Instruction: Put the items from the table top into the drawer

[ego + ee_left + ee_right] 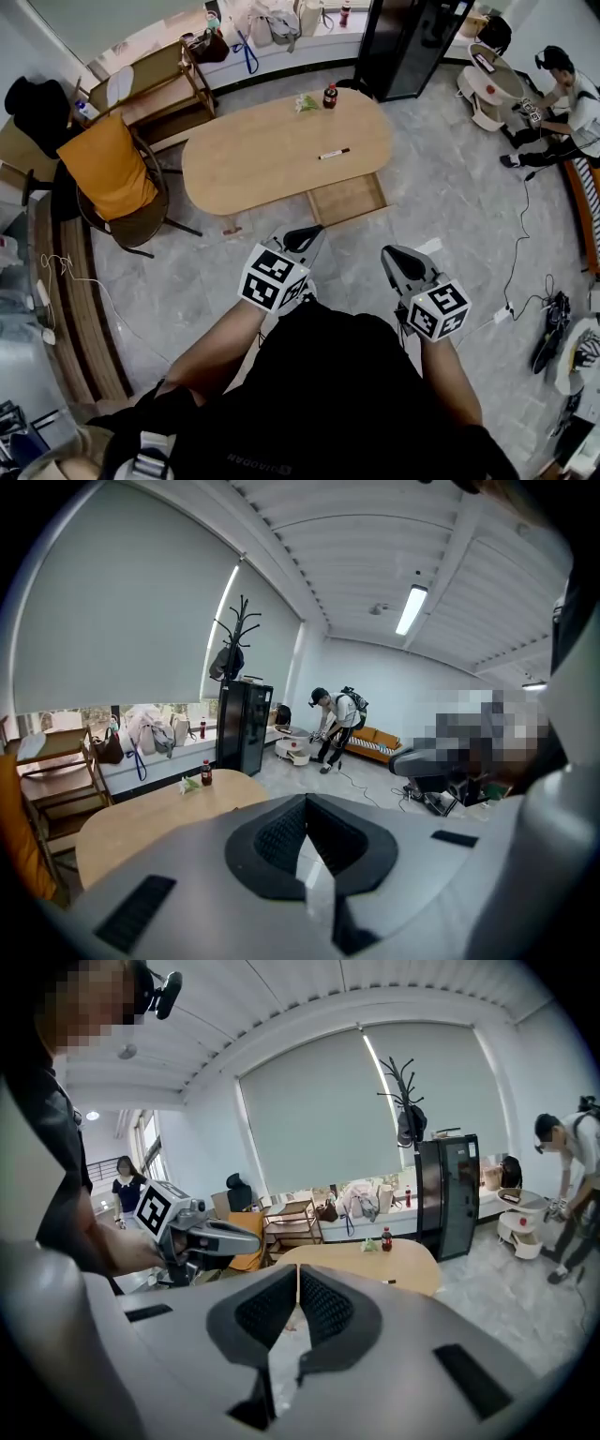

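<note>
An oval wooden table point(262, 159) carries a marker pen point(334, 154), a dark cola bottle point(330, 96) and a small green-and-white bundle point(306, 102). An open wooden drawer point(347, 199) sticks out under the table's near edge. Both grippers hang above the floor, short of the table. My left gripper point(309, 234) is shut and holds nothing; in its own view the jaws point(305, 803) meet. My right gripper point(392, 253) is also shut and empty point(297, 1283). The right gripper view shows the bottle point(385, 1239), the marker point(388, 1282) and the left gripper point(202, 1237).
A chair with an orange cushion point(112, 169) stands left of the table, with a wooden shelf unit point(159, 84) behind it. A black cabinet point(408, 42) is at the back. A person point(562, 103) crouches at the far right by a round white table point(487, 75). Cables point(520, 253) cross the floor.
</note>
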Demonstrator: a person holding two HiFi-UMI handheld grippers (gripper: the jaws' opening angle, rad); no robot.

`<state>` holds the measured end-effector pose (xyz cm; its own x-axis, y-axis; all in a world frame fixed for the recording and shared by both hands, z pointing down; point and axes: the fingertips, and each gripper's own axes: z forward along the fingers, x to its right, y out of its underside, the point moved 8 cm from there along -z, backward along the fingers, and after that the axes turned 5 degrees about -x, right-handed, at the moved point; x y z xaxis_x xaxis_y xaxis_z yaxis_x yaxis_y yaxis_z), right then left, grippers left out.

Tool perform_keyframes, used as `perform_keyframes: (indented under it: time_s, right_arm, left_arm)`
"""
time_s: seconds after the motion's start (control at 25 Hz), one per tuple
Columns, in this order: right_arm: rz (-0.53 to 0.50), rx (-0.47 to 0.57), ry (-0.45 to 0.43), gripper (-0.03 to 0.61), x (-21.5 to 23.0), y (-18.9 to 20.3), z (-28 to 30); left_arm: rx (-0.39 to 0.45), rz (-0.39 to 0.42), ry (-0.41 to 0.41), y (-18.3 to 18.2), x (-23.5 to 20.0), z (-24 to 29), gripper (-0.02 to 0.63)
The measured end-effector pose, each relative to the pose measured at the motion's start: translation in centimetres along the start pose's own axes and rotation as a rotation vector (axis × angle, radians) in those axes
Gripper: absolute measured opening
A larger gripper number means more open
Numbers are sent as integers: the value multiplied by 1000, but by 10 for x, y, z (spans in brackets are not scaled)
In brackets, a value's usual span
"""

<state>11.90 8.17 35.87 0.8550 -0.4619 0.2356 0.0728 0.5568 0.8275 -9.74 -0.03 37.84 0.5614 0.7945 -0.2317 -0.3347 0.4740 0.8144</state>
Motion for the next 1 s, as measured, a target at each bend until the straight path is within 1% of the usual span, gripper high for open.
perform_keyframes:
  time_s: [0.16,0.24,0.36,0.56,0.68,0.8,0.88,1.0]
  right_arm:
    - [-22,-41,-22,5,10,-16,31]
    - [-51,-68,-32,5,15,-22,45]
    - [-90,-100,-54,5,29,-33,68]
    - [-118,-129,-141,5,57,-48,105]
    - [-146,-131,-189,5,86,-63,128]
    - [-204,-151,-226,5,121,-78,155]
    - [-263,-177,-247,5,149,-86,177]
    - [-341,-243,-278,5,194,-88,211]
  left_arm:
    - [-9,-22,-6,-4,-26,7,2]
    - [-12,-33,-9,-3,-36,10,2]
    - [-35,-54,-48,-2,-54,19,2]
    - [-33,-114,-125,-4,-77,26,2]
    - [-46,-144,-190,-13,-92,41,2]
    - [-49,-184,-243,-29,-108,63,2]
    - [-59,-211,-272,-37,-118,86,2]
    - [-104,-279,-317,-44,-133,127,2]
